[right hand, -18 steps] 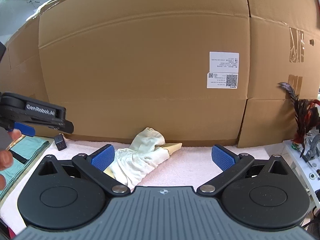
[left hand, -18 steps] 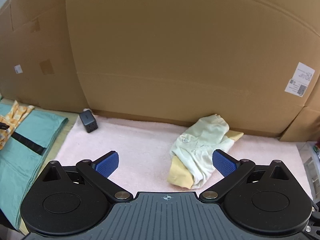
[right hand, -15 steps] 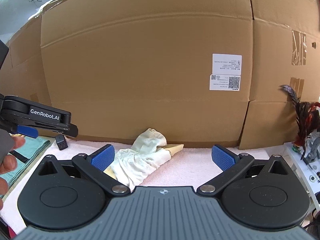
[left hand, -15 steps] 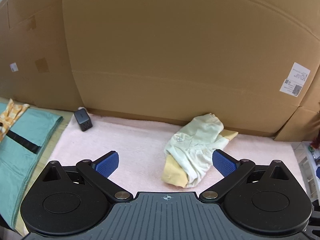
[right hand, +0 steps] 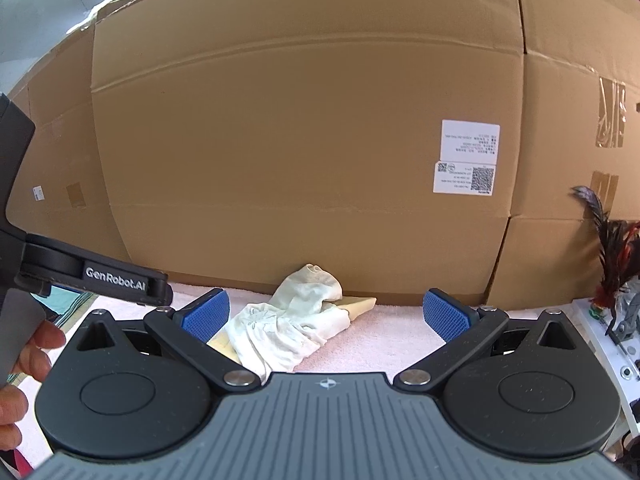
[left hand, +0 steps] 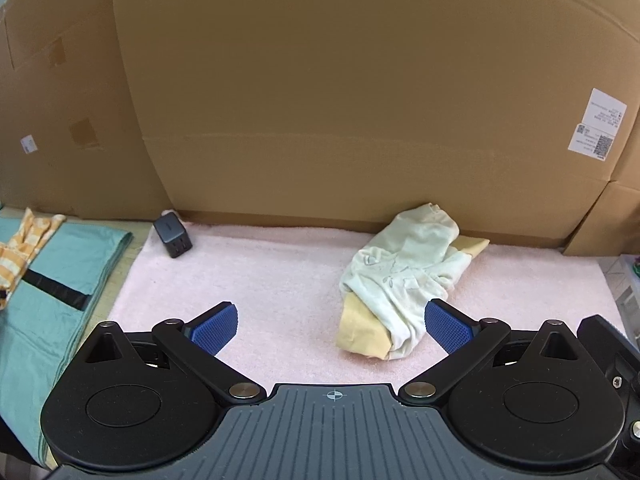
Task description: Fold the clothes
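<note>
Pink towel (left hand: 280,280) holds a crumpled pale green and yellow garment (left hand: 404,280) at two o'clock. Left gripper (left hand: 332,324) and right gripper (right hand: 326,314) both hover spread apart, maybe not touching it.

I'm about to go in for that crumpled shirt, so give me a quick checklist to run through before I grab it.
1. Left tongs open and empty: ok.
2. Right tongs open and empty: ok.
3. Shirt in view and free of both tongs: ok.
4. Shirt spread flat for folding: not ok, it lies bunched on the pink towel, against the cardboard.
5. Charger away from the shirt: ok, it sits at the towel's far left corner.
6. Sleeves and collar located: cannot tell, the folds hide them.
</note>
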Tool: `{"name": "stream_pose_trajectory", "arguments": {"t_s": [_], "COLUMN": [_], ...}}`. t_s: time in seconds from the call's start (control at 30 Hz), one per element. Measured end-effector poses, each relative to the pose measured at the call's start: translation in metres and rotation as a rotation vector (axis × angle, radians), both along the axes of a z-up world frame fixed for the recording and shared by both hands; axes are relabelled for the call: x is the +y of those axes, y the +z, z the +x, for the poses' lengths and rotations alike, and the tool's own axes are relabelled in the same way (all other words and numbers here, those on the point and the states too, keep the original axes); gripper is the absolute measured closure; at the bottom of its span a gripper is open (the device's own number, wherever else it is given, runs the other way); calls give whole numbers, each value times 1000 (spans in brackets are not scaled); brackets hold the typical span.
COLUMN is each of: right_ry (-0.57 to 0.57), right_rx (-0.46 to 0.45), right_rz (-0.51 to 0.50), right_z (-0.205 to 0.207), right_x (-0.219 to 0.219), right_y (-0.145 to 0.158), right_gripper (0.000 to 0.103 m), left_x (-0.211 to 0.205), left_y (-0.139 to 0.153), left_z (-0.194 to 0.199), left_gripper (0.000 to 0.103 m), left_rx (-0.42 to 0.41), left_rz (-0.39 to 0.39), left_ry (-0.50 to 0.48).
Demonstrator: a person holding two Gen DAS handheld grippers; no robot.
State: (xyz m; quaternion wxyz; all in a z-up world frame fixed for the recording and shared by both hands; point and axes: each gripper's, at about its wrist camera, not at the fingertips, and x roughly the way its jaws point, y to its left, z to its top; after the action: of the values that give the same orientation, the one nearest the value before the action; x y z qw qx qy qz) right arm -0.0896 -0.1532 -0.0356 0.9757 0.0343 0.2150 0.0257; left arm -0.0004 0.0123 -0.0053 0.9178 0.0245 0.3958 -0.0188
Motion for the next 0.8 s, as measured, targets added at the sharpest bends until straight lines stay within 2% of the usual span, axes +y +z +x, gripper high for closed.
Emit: {"name": "stream_pose_trajectory", "arguments": {"t_s": [0.8], "right_ry": [26], "right_rx": [-14], "right_rz": [-3], "right_z": [11], "right_x": [14], "right_y": [3], "right_gripper": [0], "left_x": [10], "left_y": [-5], "left_z": [-4], "left_gripper": [0], "left_rx": [-9], "left_rz": [-12], "left_ry": [-18]}}
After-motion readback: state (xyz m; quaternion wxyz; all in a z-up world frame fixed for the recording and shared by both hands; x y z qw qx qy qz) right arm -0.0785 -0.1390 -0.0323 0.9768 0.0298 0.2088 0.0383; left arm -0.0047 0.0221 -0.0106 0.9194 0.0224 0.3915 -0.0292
